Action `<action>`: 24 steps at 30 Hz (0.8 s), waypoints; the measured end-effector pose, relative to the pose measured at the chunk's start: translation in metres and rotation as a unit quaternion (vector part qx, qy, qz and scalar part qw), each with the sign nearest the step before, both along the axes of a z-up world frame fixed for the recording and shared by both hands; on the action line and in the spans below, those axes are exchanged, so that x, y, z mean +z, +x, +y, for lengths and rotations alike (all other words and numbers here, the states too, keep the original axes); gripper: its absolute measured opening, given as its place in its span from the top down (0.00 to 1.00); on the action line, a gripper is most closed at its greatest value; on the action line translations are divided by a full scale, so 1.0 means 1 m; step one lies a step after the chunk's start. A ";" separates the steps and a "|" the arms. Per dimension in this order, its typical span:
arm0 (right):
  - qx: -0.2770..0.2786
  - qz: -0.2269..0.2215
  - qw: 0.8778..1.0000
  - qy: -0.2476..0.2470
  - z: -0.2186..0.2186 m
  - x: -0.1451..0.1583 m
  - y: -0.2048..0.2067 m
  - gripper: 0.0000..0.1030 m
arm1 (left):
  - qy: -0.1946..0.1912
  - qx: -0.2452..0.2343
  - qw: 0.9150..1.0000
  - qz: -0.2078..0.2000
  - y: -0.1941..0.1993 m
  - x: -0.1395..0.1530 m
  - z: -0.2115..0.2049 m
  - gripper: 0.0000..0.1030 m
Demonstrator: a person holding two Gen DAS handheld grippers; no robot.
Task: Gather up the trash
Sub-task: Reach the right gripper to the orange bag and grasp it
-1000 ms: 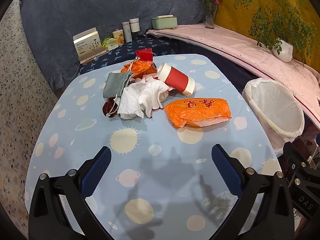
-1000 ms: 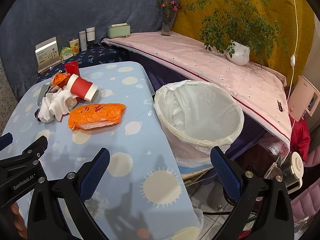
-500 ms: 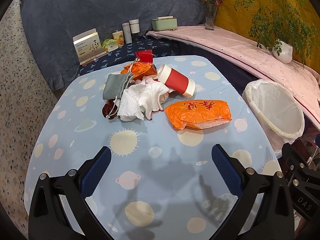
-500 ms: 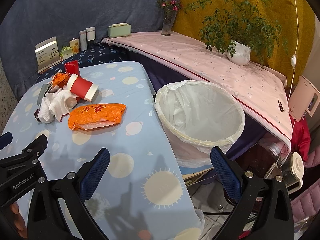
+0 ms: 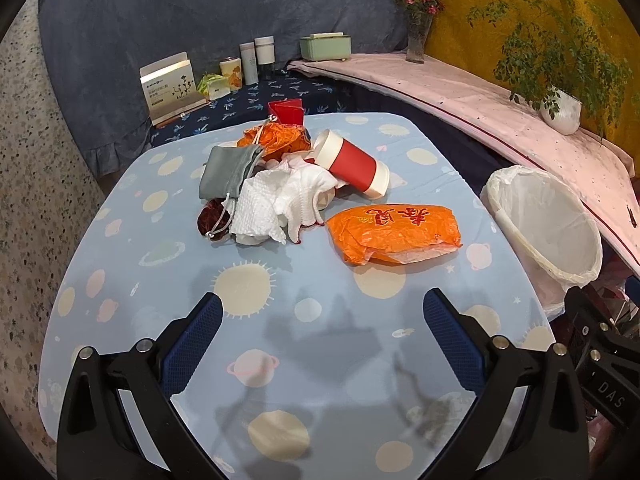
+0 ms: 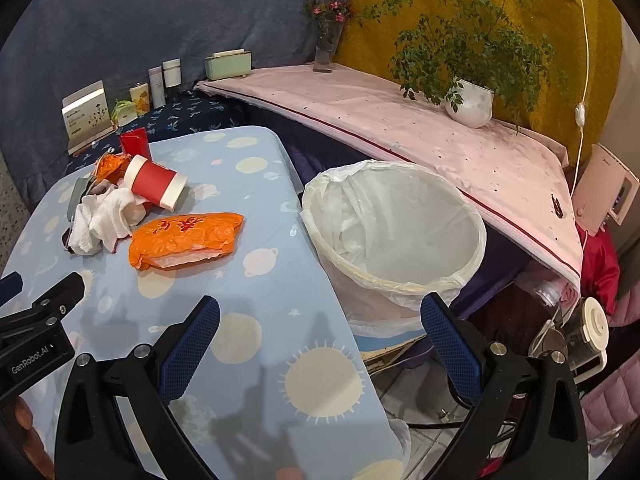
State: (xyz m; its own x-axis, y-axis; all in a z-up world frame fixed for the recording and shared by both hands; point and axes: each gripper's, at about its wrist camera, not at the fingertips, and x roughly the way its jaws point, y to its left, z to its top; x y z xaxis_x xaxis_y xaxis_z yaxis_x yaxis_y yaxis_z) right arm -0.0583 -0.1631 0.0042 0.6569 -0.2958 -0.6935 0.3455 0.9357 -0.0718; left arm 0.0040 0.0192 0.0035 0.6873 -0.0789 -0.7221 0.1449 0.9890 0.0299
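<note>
A heap of trash lies on the blue planet-print table (image 5: 168,264): an orange plastic bag (image 5: 394,232), a tipped red paper cup (image 5: 352,166), white crumpled tissues (image 5: 280,202), a grey pouch (image 5: 230,170), a crumpled orange wrapper (image 5: 280,138) and a small red box (image 5: 286,111). The bag (image 6: 184,236) and cup (image 6: 154,182) also show in the right wrist view. A white-lined bin (image 6: 394,236) stands beside the table's right edge. My left gripper (image 5: 322,316) is open and empty above the near table. My right gripper (image 6: 320,320) is open and empty near the bin.
A pink-covered ledge (image 6: 420,136) runs behind the bin with a potted plant (image 6: 470,100) and a flower vase (image 6: 326,44). Jars and a card stand (image 5: 170,88) sit on a dark shelf behind the table. Appliances (image 6: 586,332) clutter the floor at right.
The left gripper has drawn back slightly, so the trash heap sits a little lower in its view. The right gripper has barely shifted. Both stay open.
</note>
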 end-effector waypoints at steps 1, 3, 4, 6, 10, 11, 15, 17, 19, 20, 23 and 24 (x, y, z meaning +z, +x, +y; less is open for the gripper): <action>0.000 0.002 1.000 0.003 0.001 -0.001 0.002 0.06 | -0.001 0.003 1.000 0.002 0.002 -0.001 0.003 0.07; 0.002 0.005 1.000 0.007 0.003 -0.004 0.007 0.06 | -0.005 0.012 1.000 0.005 0.009 -0.002 0.011 0.07; 0.004 0.007 1.000 0.009 0.005 -0.005 0.010 0.06 | -0.008 0.015 1.000 0.005 0.010 -0.003 0.015 0.07; 0.009 0.007 1.000 0.010 0.010 -0.006 0.015 0.06 | -0.011 0.021 1.000 0.007 0.016 -0.004 0.024 0.07; 0.020 0.008 1.000 0.007 0.021 -0.007 0.029 0.07 | -0.011 0.036 0.999 0.008 0.030 -0.009 0.044 0.07; 0.023 0.008 1.000 0.007 0.025 -0.008 0.033 0.06 | -0.012 0.039 0.999 0.007 0.032 -0.010 0.048 0.07; 0.034 0.009 0.999 0.010 0.037 -0.010 0.049 0.06 | -0.008 0.044 0.999 -0.001 0.048 -0.009 0.062 0.07; 0.039 0.010 0.999 0.013 0.044 -0.011 0.057 0.07 | -0.011 0.045 0.999 -0.004 0.056 -0.008 0.068 0.07; 0.043 0.011 0.999 0.016 0.049 -0.013 0.066 0.07 | -0.017 0.044 0.999 -0.007 0.063 -0.008 0.071 0.07; 0.045 0.012 0.999 0.016 0.052 -0.014 0.071 0.06 | -0.019 0.044 0.999 -0.008 0.067 -0.009 0.073 0.07; 0.052 0.014 0.998 0.018 0.059 -0.018 0.086 0.07 | -0.029 0.044 0.999 0.003 0.079 -0.014 0.074 0.07; 0.054 0.016 0.998 0.020 0.061 -0.020 0.092 0.07 | -0.033 0.044 0.998 0.007 0.083 -0.015 0.075 0.07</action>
